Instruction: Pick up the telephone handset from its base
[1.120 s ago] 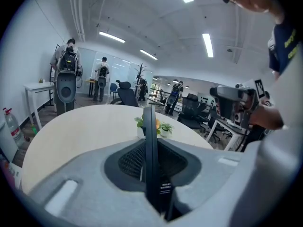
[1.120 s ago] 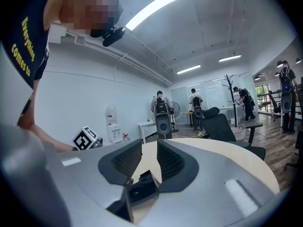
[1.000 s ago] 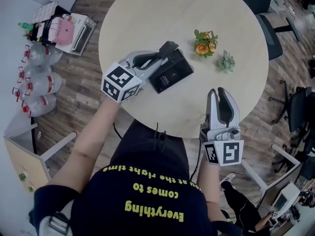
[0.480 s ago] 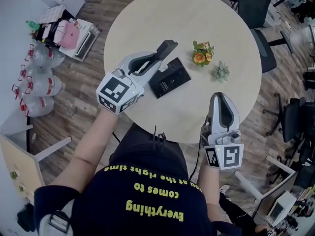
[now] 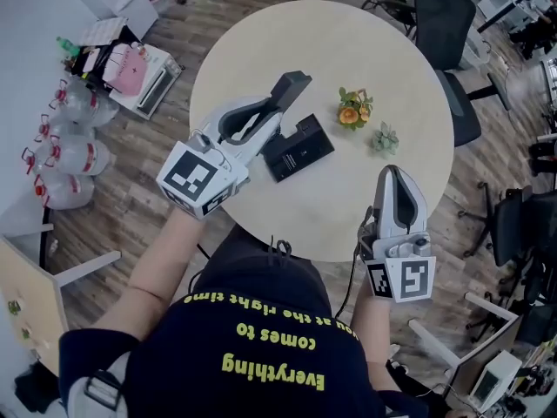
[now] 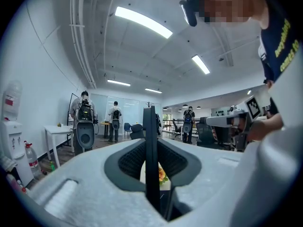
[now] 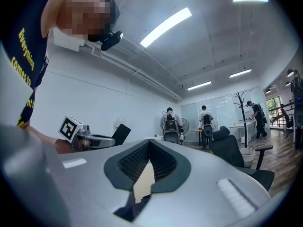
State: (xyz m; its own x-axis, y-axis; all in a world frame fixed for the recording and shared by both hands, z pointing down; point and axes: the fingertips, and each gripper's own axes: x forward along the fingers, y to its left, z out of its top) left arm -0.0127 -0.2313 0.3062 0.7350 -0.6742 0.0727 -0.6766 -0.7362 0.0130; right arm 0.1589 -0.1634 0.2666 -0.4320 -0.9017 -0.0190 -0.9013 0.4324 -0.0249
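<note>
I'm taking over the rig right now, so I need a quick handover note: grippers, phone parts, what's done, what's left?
Left gripper: fingers shut on the telephone handset, held in the air above the round table.
Right gripper: fingers closing shut, nothing between them, over the table's near edge.
Base: on the table, apart from the handset.
Done: handset is off its base.
Left: nothing of the pick-up; just hold the grip.

The black telephone handset (image 5: 292, 85) is off its base, clamped edge-on between the jaws of the left tool (image 5: 273, 114), with its far end sticking out past them. The black, rectangular base (image 5: 298, 149) lies flat on the round, pale surface (image 5: 261, 42), just beside the handset.
</note>
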